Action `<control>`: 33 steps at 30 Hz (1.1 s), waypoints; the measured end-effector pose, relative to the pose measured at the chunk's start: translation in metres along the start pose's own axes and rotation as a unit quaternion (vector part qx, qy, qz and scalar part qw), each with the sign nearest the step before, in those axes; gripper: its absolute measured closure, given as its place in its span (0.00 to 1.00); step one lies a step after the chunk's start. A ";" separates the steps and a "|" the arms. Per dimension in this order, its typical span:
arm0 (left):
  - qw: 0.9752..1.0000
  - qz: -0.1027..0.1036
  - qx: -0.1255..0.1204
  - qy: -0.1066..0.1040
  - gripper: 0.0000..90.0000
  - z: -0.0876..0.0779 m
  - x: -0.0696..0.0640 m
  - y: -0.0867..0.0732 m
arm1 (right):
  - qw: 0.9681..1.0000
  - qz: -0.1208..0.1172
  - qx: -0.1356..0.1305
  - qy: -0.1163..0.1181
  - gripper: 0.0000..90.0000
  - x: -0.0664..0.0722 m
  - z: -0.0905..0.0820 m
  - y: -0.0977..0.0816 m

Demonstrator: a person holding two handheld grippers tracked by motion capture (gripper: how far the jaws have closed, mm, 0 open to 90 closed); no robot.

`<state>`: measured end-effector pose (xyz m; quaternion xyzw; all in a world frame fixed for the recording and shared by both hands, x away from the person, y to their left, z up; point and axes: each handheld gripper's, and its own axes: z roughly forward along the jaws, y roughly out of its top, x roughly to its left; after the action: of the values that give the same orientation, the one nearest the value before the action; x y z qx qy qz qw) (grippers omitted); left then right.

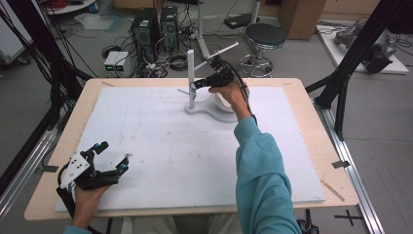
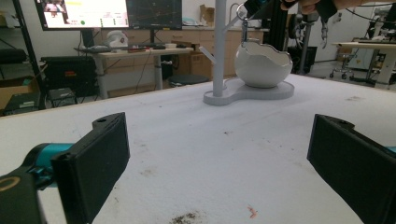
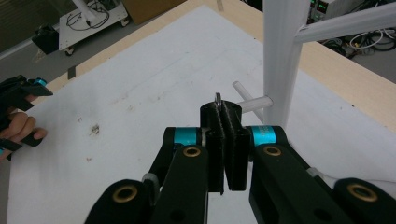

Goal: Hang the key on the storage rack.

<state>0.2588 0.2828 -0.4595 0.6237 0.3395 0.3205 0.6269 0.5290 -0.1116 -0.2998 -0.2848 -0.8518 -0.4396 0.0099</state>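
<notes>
White stand [image 1: 191,78]: upright post with side pegs, at the far middle of the white foam mat [image 1: 160,146].

Right gripper [image 3: 226,122]: jaws pressed together, pinching a small metal ring [image 3: 218,99] just beside the post's lower peg [image 3: 254,102].

Bowl [image 2: 262,63]: on the stand's base, beside the post.

Left gripper [image 1: 111,157]: jaws spread, empty, well apart from the stand at the mat's near left.

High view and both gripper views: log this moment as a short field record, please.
surface: white foam board on wooden table
stand: white post with pegs, on a base with a white bowl
right gripper: shut on metal ring, beside a peg
left gripper: open, holding nothing, resting at near left edge
</notes>
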 end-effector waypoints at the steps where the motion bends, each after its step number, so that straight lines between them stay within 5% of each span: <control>1: 1.000 0.000 0.000 0.000 0.07 0.000 0.000 0.000 | 1.000 -0.003 -0.003 0.002 0.99 -0.001 0.001 0.000; 33: 1.000 0.002 0.001 -0.001 0.07 0.000 0.000 0.000 | 1.000 0.005 -0.008 -0.007 0.97 -0.014 0.013 -0.005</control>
<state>0.2588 0.2829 -0.4594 0.6253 0.3379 0.3207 0.6261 0.5410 -0.1113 -0.3153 -0.2918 -0.8472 -0.4440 0.0037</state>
